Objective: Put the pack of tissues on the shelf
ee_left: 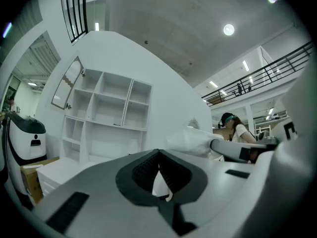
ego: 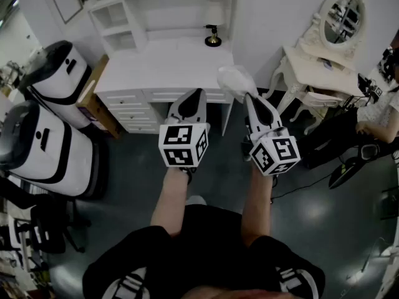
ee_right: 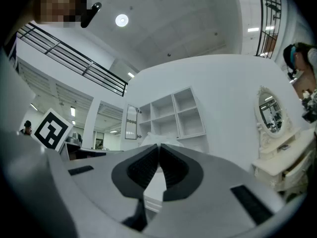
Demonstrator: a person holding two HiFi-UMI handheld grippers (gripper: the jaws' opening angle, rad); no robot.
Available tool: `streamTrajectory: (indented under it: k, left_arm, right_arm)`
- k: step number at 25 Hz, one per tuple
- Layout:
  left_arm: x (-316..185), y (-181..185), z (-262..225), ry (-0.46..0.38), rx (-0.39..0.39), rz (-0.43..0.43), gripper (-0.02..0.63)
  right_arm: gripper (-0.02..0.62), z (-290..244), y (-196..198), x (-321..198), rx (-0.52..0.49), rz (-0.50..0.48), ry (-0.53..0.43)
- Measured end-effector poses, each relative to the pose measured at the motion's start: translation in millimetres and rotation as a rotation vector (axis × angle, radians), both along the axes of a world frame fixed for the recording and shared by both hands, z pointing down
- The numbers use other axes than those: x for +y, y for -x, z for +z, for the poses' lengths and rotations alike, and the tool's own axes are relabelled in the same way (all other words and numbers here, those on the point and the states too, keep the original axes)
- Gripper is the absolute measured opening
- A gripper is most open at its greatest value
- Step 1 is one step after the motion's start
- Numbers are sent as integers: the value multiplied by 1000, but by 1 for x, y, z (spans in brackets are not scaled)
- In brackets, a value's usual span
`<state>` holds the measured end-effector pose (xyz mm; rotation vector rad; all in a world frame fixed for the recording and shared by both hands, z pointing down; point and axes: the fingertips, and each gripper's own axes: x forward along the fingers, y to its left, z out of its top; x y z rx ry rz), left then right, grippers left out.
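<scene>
The pack of tissues (ego: 235,78), in crinkled white wrap, hangs in the air over the right front corner of the white desk (ego: 156,67). My right gripper (ego: 250,96) is shut on its near end. In the right gripper view the pack (ee_right: 159,141) peeks just above the closed tips (ee_right: 158,148). My left gripper (ego: 196,94) is beside it on the left, shut and empty; its tips (ee_left: 158,153) meet. From there I see the pack (ee_left: 190,139) to the right. The white shelf unit (ego: 156,11) stands on the desk against the wall, its compartments (ee_left: 111,105) bare.
A small black-and-gold object (ego: 213,37) stands at the back of the desk. Two white-and-black machines (ego: 53,73) and a cardboard box (ego: 96,101) crowd the left. At the right are a white vanity table with an oval mirror (ego: 341,18) and a seated person (ego: 380,114).
</scene>
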<state>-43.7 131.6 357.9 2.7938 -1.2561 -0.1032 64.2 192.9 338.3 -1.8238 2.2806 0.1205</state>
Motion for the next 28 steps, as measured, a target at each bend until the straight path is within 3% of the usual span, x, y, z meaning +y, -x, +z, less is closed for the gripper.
streamTrajectory:
  k: [17, 28]
  left_arm:
    - [-4, -2, -14, -28, -3, -33, 11]
    - [-27, -2, 8, 20, 29, -43, 11]
  right_arm:
    - [21, 0, -11, -11, -21, -15, -1]
    - [21, 22, -16, -24, -9, 9, 49]
